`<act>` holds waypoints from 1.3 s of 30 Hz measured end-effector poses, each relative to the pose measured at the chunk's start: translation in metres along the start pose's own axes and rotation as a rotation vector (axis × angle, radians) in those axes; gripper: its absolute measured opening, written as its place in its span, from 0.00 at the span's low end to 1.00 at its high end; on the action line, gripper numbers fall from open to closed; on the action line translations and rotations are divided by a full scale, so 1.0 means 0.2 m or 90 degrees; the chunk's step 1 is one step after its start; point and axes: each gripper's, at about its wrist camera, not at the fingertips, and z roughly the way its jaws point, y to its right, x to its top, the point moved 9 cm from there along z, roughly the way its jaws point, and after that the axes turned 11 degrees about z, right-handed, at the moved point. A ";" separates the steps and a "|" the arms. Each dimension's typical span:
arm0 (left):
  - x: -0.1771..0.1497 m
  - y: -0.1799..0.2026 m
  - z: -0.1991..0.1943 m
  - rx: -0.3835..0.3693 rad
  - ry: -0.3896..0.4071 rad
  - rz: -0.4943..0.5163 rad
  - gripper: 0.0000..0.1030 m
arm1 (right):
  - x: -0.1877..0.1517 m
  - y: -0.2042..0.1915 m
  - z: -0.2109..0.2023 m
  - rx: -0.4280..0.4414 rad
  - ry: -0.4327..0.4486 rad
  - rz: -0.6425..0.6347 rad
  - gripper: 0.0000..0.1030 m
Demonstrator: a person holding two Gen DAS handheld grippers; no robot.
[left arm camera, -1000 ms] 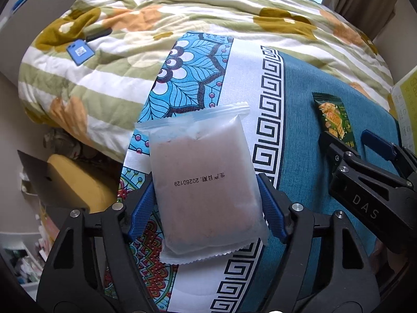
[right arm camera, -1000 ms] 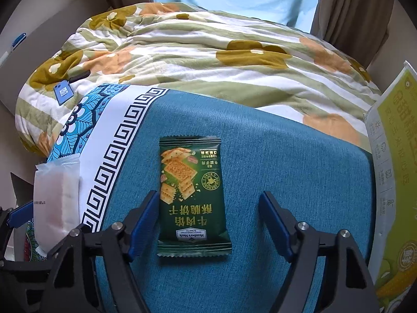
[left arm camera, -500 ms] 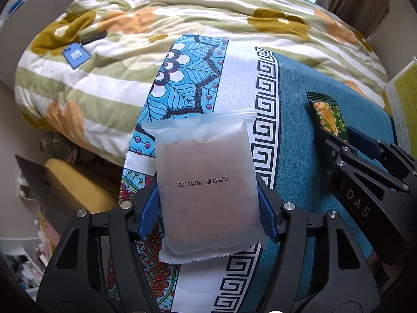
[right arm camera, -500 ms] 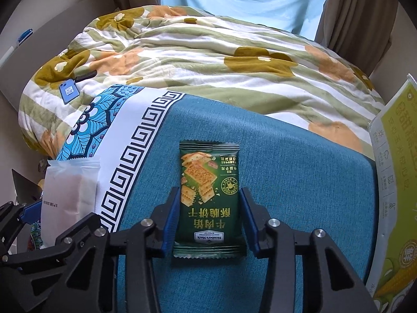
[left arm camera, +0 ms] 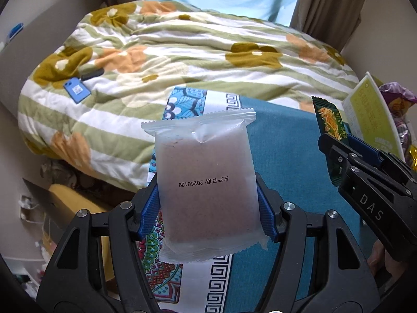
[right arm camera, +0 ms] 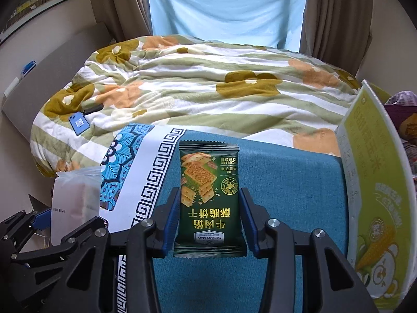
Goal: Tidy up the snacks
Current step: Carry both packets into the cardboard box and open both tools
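Note:
My left gripper is shut on a frosted white snack packet with a printed date and holds it up off the teal cloth. My right gripper is shut on a dark green cracker packet and holds it above the same cloth. The green packet and the right gripper show at the right of the left wrist view. The white packet shows at the left of the right wrist view.
A yellow-green corn box stands open at the right, with purple wrapped snacks behind it. A flowered quilt covers the bed beyond the cloth. A blue card lies on the quilt at left. The bed drops off at left.
Both grippers closed on their packets and lifted them off the cloth. Both views tilted up, so the window and curtains now show.

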 end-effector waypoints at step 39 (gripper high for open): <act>0.27 1.84 -0.33 -0.089 0.064 0.134 0.98 | 0.19 1.54 -1.10 0.006 0.123 0.124 0.39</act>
